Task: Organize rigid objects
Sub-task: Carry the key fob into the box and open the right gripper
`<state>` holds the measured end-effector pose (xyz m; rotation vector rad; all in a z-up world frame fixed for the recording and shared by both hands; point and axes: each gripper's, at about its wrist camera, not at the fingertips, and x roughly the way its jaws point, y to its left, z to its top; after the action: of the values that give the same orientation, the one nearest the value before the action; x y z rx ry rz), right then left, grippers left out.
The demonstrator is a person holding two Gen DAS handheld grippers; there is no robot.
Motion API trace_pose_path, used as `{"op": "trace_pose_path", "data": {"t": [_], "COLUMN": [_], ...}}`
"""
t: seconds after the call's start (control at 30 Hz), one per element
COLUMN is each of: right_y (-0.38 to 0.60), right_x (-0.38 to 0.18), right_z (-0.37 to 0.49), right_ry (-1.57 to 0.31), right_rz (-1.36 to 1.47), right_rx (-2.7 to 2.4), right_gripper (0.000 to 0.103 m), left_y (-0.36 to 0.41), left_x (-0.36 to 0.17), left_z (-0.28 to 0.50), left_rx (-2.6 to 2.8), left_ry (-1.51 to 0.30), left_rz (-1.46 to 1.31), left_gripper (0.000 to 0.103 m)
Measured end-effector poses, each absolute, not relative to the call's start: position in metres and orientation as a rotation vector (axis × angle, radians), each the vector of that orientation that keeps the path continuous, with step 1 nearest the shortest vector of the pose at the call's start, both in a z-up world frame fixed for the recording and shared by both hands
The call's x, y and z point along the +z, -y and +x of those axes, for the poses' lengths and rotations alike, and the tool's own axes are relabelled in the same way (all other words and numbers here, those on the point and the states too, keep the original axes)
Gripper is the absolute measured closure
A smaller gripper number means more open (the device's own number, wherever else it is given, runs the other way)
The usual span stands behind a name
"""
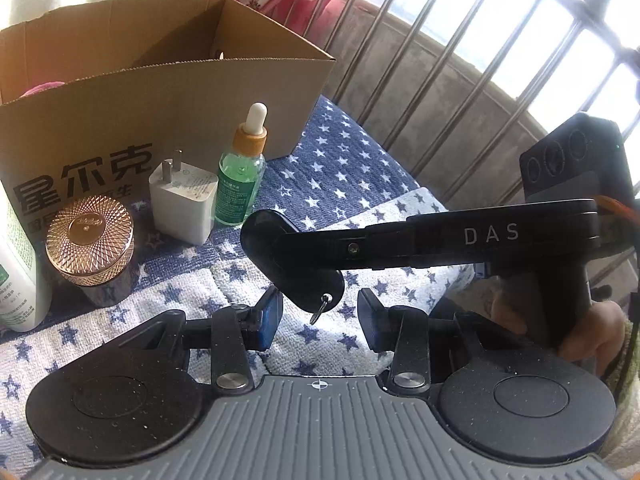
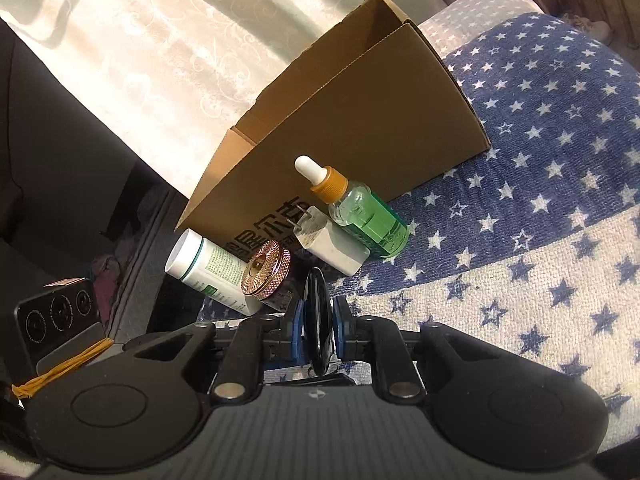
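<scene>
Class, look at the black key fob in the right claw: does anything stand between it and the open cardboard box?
Yes. The white charger and green dropper bottle stand before the cardboard box, between it and the key fob.

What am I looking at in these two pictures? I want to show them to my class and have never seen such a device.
No robot here: a person holds a two-finger gripper in each hand, and each gripper carries a wide-angle camera looking along its fingers. One picture is from the left one, one from the right.

The left gripper is open and empty. In its view the right gripper reaches in from the right, with the person's hand on its grip. The right gripper is shut on a flat black key fob with a metal ring.

On the star-patterned cloth, in front of an open cardboard box, stand a green dropper bottle, a white plug adapter, a jar with a rose-gold lid and a white bottle.
</scene>
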<state>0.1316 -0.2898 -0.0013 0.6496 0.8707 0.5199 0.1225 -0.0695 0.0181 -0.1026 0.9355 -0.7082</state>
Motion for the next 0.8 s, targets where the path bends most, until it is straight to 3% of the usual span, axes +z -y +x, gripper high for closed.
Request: {"op": "trace_pose_path", "data": {"t": [0.23,0.43,0.6,0.8], "right_y": [0.259,0.236,0.221,0.213], "right_x": [0.065,0.111,0.115,0.074], "right_z": [0.133,0.181,0.253,0.335], "right_ry": [-0.744,-0.701,-0.791,-1.004], "right_rz": [0.532,0.454,0.475,0.522], "right_rx": [0.615,0.674,0.688,0.630], "right_gripper": [0.086,0.086,0.086,0.086], "left_y": [0.046,0.025,0.013,0.001], "left_x": [0.068,0.108,0.119,0.090], "left_z": [0.111,0.147,0.206,0.287], "left_rx": [-0.705,-0.640,-0.573,-0.445], "left_ry": [-0.807,-0.758,-0.841,-1.029], "left_rz": [-0.115,-0.137,-0.176,-0.241], "left_gripper": [0.063,0.063,0.063,0.063]}}
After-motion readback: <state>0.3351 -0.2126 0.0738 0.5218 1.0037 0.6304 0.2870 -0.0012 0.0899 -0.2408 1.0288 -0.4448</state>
